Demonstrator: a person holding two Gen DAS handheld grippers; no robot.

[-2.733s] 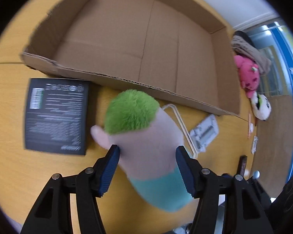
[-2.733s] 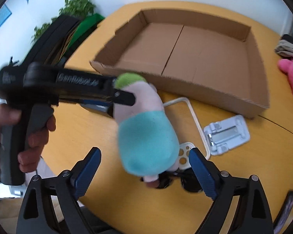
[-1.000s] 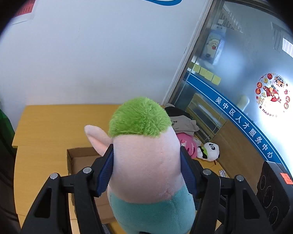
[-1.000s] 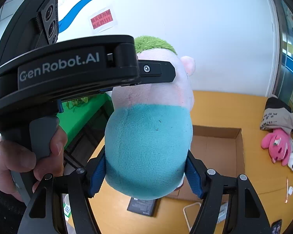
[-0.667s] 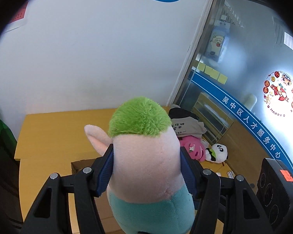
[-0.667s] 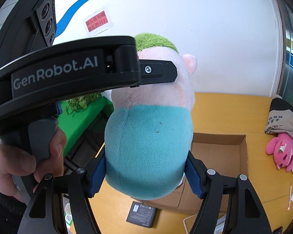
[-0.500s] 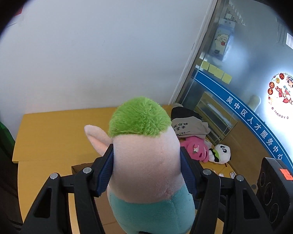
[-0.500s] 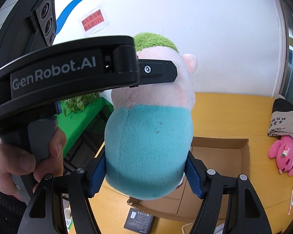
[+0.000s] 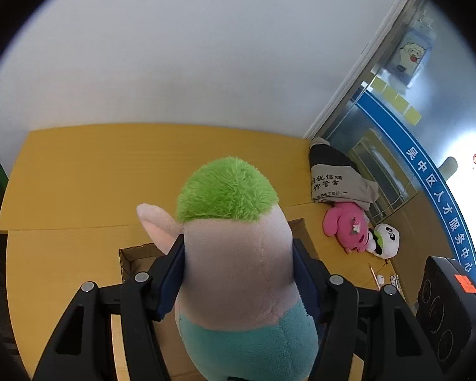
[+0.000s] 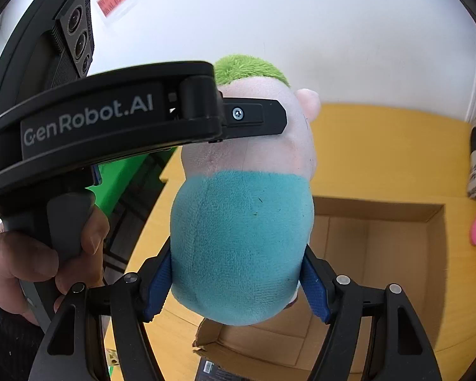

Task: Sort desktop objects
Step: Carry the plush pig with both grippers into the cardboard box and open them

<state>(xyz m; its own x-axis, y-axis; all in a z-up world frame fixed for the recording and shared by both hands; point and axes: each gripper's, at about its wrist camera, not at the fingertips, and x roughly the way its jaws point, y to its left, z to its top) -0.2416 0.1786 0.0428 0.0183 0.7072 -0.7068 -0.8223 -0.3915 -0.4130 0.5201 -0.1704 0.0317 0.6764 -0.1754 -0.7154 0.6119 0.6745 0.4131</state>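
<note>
Left wrist view shows the left claw (image 9: pixel 238 265) closed on the pale upper body of the plush toy (image 9: pixel 234 254), blue pads pressed into both flanks below its green tuft; right wrist view shows the right claw (image 10: pixel 238 281) closed on the same toy's teal lower half (image 10: pixel 241 241), so both claws share one object held upright in the air. Against the frames from half a second ago the grip is unchanged, but both cameras have tipped down a little; the cardboard box (image 10: pixel 380 254) now fills more of the lower right of the right wrist view, and the desk (image 9: pixel 95 171) spreads wider across the middle of the left wrist view. That suggests the toy is being brought toward the box; it hangs above the near left part of the opening as seen from the right wrist, not yet lowered inside.

The left tool crosses the upper left of the right wrist view roughly level, its finger (image 10: pixel 254 120) lying across the toy's head, with the person's hand (image 10: pixel 44 263) wrapped round the grip at the lower left; the right claw comes up from below. A pink plush (image 9: pixel 346 225) and a panda plush (image 9: pixel 385 241) lie at the right of the left wrist view, well apart from the box.
</note>
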